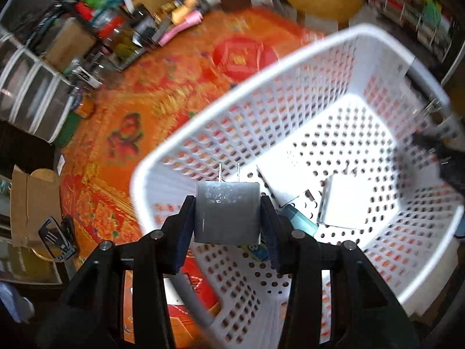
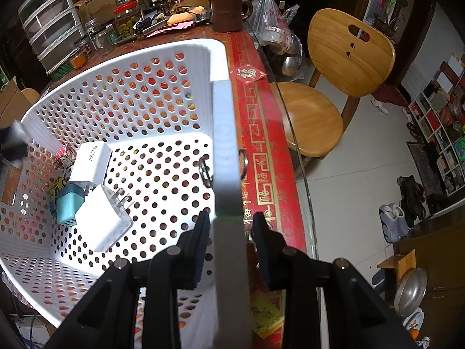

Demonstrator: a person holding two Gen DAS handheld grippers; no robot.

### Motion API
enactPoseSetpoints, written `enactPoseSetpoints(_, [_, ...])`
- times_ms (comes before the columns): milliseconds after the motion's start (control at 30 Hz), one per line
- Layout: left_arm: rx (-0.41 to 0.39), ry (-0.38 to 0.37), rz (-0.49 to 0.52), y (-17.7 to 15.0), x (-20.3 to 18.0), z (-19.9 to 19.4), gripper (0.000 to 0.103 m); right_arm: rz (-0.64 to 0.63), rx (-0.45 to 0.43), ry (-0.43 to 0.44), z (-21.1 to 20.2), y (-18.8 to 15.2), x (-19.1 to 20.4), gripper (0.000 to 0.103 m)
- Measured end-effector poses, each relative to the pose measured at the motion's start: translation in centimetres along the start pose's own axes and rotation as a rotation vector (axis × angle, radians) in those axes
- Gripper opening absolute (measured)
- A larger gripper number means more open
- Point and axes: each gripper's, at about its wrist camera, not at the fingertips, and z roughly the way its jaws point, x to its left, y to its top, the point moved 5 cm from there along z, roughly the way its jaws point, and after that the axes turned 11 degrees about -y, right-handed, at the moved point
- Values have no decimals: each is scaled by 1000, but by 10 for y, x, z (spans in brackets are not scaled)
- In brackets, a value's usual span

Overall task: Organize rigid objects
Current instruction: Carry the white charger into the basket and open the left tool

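Left gripper (image 1: 228,218) pinched a grey plug adapter (image 1: 226,212) between both pads, prongs pointing away from the tongs. Held above the near corner of the white perforated basket (image 1: 290,67), just inside its rim. Ahead of the left tongs and to their right, on the basket floor, lay a white charger (image 1: 344,203) and a teal charger (image 1: 300,221), the teal one partly hidden behind the right finger (image 1: 271,232). Much blurred, this view.

Right gripper (image 2: 231,241) straddled the basket's rim (image 2: 226,145), one finger (image 2: 200,244) inside the basket, the other outside over the red table cover (image 2: 261,151). Cannot tell whether the pads pressed the rim; a gap showed on the outer side at least. Ahead of the right tongs and to their left, on the basket floor, sat a white pronged charger (image 2: 106,221) touching a teal charger (image 2: 66,205), with a white brick marked 90W (image 2: 91,161) just beyond. Close ahead, hooked at the rim, a metal ring (image 2: 205,171). Farther ahead on the table stood a brown mug (image 2: 228,11); off to the right, beyond the table edge, a wooden chair (image 2: 334,87).
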Motion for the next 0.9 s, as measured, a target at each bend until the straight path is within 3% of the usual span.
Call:
enactPoseSetpoints(133, [68, 3, 1, 1, -4, 30, 41, 3, 0, 2, 0, 0, 0, 29])
enactPoseSetpoints(467, [142, -7, 5, -3, -10, 61, 41, -2, 1, -4, 1, 0, 2, 29])
enactPoseSetpoints(900, [160, 12, 30, 1, -19, 70, 45, -4, 1, -7, 1, 0, 3, 29])
